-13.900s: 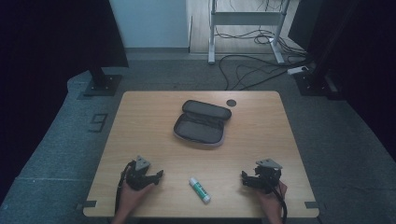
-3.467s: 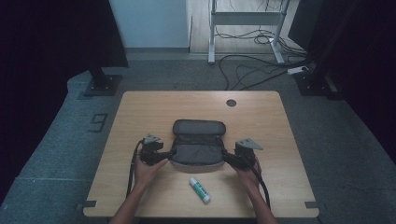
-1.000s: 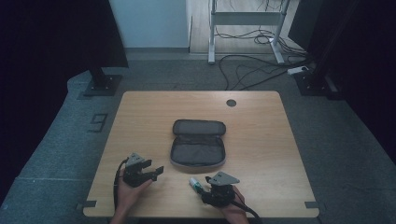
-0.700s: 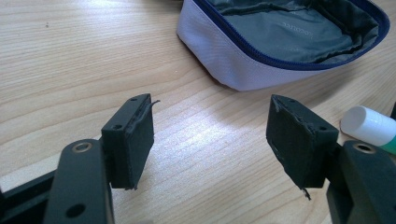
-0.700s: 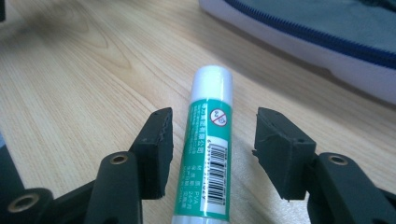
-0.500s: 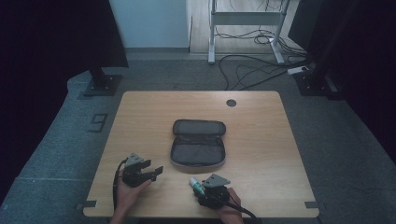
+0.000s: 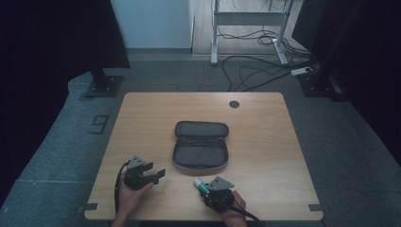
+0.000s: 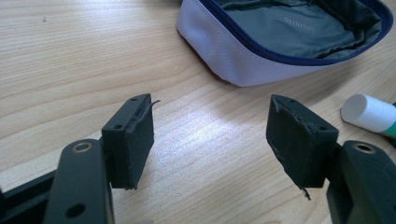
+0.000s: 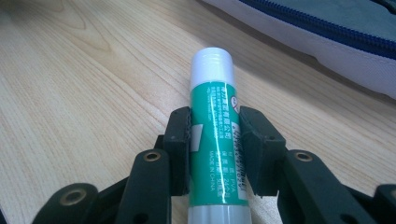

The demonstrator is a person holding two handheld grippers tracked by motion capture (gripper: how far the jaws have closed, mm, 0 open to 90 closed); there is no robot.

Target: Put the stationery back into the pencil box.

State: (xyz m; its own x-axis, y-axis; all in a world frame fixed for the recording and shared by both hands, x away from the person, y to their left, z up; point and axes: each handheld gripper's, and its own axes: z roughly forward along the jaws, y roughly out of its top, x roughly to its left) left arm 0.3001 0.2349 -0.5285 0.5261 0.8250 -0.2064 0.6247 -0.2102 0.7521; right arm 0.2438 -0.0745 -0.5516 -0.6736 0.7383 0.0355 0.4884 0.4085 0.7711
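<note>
Right gripper (image 9: 215,154) is clamped on the glue stick (image 9: 215,126) — both pads press its green label, white cap pointing away from the hand; its jaws have just been closing onto it. In the high view the right gripper (image 7: 204,187) sits near the table's (image 7: 265,142) front edge, at about 6 o'clock from the open pencil case (image 7: 200,150), glue stick (image 7: 200,185) just short of the case's near rim.

Left gripper (image 8: 219,140) — jaws wide apart, nothing between them, bare wood below. In the high view it (image 7: 158,174) lies at roughly 8 o'clock from the case, apart from it. Its own camera sees the case's pale outer wall (image 8: 243,65) with blue zip, and the glue stick's white cap (image 8: 369,112) at 3 o'clock.
</note>
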